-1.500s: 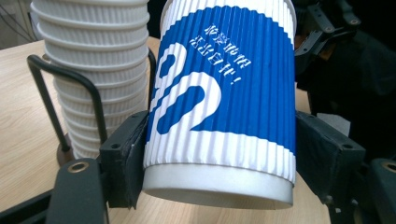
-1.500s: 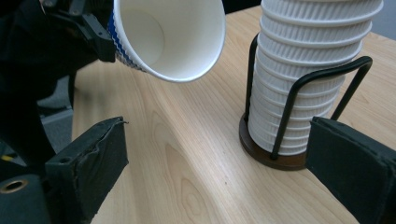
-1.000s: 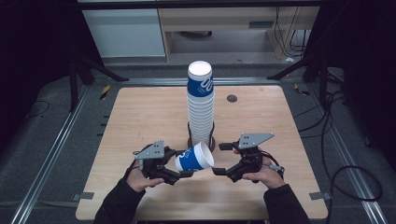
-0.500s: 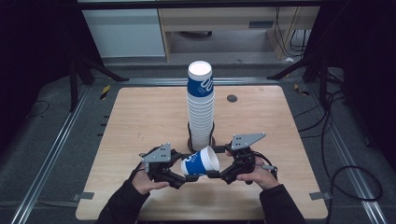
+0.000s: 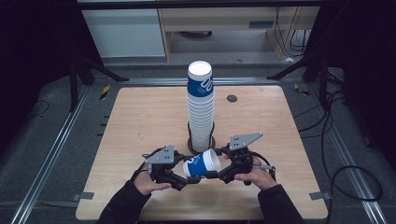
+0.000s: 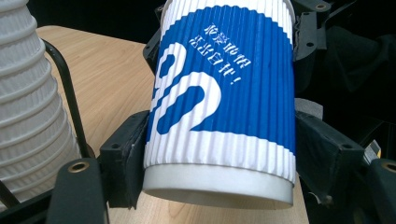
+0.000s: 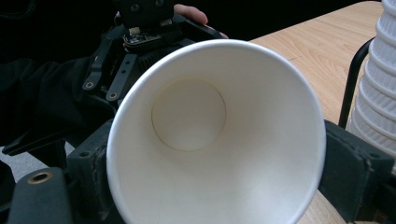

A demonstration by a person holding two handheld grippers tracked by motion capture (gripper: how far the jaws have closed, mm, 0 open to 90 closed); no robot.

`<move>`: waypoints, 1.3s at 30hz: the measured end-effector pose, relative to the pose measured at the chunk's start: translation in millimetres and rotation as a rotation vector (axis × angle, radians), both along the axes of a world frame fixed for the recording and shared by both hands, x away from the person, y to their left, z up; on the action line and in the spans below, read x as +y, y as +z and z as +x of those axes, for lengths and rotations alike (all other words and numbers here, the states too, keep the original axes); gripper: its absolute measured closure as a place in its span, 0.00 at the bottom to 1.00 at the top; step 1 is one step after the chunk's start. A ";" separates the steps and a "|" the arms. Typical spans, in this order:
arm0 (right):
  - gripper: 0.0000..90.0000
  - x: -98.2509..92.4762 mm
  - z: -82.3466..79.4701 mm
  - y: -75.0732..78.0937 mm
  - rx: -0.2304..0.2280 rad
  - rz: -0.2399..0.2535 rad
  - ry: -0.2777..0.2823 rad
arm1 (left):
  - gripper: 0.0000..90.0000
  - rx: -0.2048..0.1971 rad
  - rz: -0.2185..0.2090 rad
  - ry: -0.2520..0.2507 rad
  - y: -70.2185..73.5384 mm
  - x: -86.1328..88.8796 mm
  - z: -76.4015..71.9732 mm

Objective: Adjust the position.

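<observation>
Table edge: my hands sit near the bottom edge of the table (image 5: pixel 140 116); bare wood spreads to the left and right.
Cup (image 5: pixel 201 163): lies sideways, lower centre, empty inside.
Left gripper (image 5: pixel 184 179): pinching the cup's base end.
Right gripper (image 5: pixel 212 175): jaws just closed, pads against the rim.
Stack (image 5: pixel 201 107): upright in its holder, just behind.

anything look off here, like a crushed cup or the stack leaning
Nothing stands out. The blue-and-white cup lies on its side in the air between the left gripper and right gripper, whose jaws have just been closing on its rim end; its rim looks round and undented. The cup stack stands upright in its holder.
</observation>
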State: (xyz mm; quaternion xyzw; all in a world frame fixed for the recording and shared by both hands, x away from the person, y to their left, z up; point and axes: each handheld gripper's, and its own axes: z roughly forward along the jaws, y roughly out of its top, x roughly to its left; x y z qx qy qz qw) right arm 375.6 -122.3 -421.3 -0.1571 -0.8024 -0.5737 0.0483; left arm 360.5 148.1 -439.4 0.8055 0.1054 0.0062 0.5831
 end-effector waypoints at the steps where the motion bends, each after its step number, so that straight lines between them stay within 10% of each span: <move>1: 0.15 0.0 0.0 0.0 0.000 0.000 0.000 | 0.28 0.000 0.000 0.000 0.0 0.0 0.0; 19: 0.17 -11.6 -0.3 10.6 -0.045 0.001 -0.037 | 0.18 0.021 0.003 0.029 4.6 9.6 3.4; 39: 0.17 29.0 10.8 17.5 -0.129 -0.265 0.003 | 0.13 0.050 0.167 0.057 -3.7 9.7 10.4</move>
